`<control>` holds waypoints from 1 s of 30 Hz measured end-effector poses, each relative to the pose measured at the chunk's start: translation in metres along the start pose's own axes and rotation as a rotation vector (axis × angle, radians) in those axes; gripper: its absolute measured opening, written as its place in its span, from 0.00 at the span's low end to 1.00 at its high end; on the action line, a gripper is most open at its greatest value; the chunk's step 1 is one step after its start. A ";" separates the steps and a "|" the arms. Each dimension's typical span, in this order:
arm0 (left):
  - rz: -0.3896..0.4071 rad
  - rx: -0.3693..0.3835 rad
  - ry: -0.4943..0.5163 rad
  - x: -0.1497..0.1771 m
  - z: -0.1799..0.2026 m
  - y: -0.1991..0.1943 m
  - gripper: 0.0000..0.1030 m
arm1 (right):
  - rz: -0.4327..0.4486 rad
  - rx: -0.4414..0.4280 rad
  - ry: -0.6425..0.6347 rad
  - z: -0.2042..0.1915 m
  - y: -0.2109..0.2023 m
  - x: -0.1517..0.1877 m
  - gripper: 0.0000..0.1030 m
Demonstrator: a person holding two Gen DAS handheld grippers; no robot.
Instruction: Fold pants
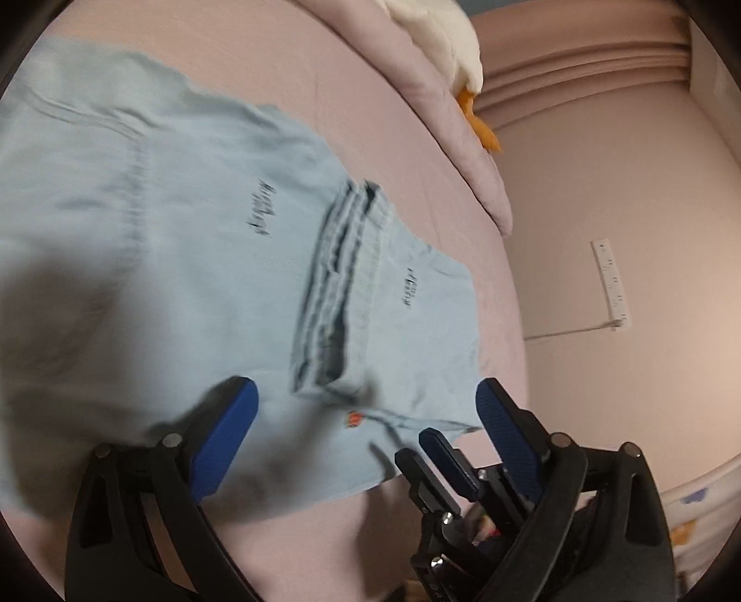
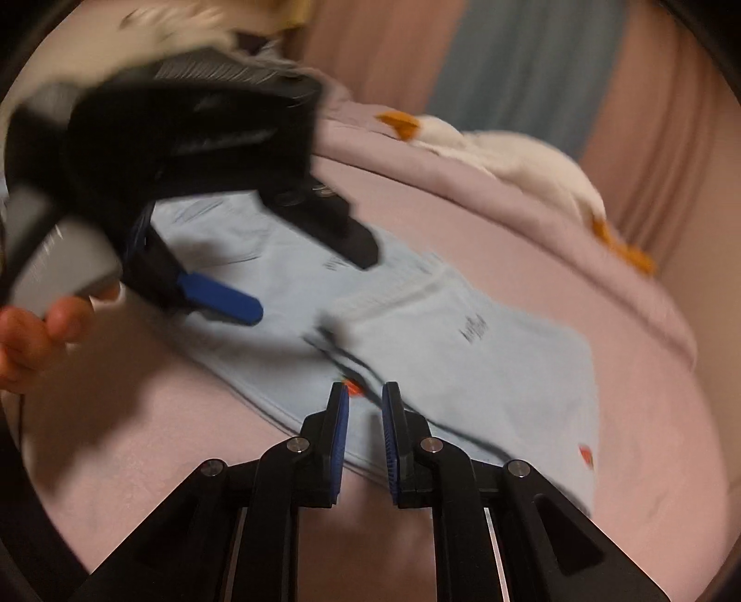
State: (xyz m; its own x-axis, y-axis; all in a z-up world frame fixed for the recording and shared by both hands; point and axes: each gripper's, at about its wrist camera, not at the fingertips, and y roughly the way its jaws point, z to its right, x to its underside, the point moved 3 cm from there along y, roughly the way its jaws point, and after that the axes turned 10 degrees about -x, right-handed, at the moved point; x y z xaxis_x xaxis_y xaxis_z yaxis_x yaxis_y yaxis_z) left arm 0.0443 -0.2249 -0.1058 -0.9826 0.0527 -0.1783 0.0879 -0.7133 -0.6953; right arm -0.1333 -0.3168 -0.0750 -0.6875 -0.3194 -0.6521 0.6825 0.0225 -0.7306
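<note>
Our left gripper [image 1: 366, 403] stands wide open just above the near edge of the light blue pants [image 1: 185, 259], and nothing is between its blue pads; we see the cloth only behind them. Our right gripper [image 2: 365, 412] has its jaws almost together, with only a narrow gap, and we see no cloth pinched in it; it hovers over the hem near a small orange tag [image 2: 354, 388] and a dark drawstring [image 2: 342, 356]. From the right wrist view we also see the left gripper from the side, carried by a hand [image 2: 32, 333] at the left edge. The pants lie flat on the pink bed sheet [image 1: 407, 139], already doubled as it seems, with the striped waistband [image 1: 338, 278] across the middle. We judge that the step now is to take the near edge for the next fold. To do it well, we should lower each gripper until one pad slides under the edge, close on all layers together, and keep the drawstring out of the grip. Both sides should then lift evenly, so that the fold lands straight. Further away a white plush toy [image 1: 440, 37] with orange feet rests on the pink blanket [image 1: 463, 153].
</note>
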 end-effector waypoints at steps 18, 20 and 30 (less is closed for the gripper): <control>-0.034 0.049 -0.140 -0.004 -0.001 0.018 0.16 | 0.041 0.017 0.236 0.044 -0.008 0.014 0.15; 0.028 0.034 -0.099 -0.004 0.006 0.008 0.16 | 0.041 0.021 0.234 0.045 -0.009 0.014 0.15; 0.226 -0.208 0.097 0.017 0.011 -0.045 0.16 | 0.060 0.000 0.211 0.037 -0.003 -0.011 0.17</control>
State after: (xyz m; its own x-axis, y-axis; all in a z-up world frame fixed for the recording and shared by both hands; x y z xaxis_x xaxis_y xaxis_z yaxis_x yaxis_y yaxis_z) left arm 0.0217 -0.2000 -0.0701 -0.9150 -0.0168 -0.4030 0.3433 -0.5571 -0.7562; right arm -0.1188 -0.3480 -0.0577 -0.6824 -0.1124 -0.7223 0.7236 0.0357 -0.6892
